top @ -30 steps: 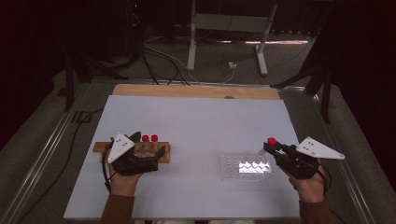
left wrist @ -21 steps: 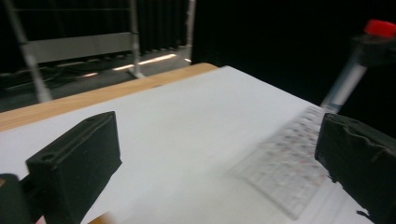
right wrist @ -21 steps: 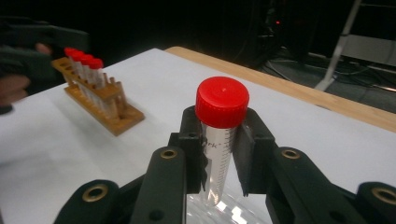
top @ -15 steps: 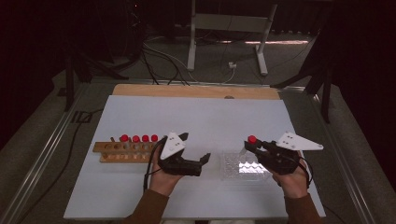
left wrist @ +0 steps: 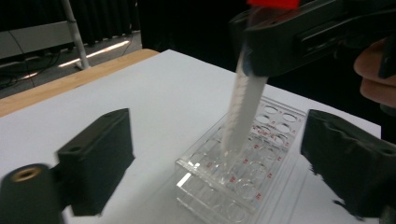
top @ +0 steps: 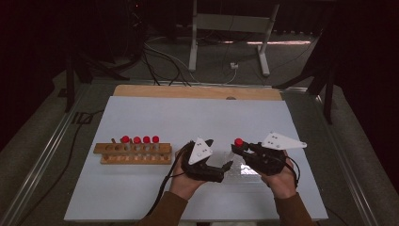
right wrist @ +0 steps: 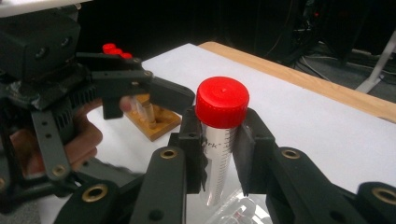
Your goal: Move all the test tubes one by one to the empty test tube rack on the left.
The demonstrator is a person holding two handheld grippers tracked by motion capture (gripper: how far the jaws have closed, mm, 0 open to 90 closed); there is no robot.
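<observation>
The right claw (right wrist: 219,154) is clamped on a red-capped tube (right wrist: 219,135), holding it upright with its tip just over the clear rack (left wrist: 243,172) on the desk (top: 155,113). The left claw (left wrist: 215,168) (empty, spread, jaws just closing slightly) flanks the rack.

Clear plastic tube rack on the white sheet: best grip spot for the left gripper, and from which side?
Grip the clear plastic tube rack across its short width, at the near end away from the red-capped tube that the right gripper holds over it. Come in level from the left gripper side: its open jaws already straddle that end and the walls there are flat.
</observation>
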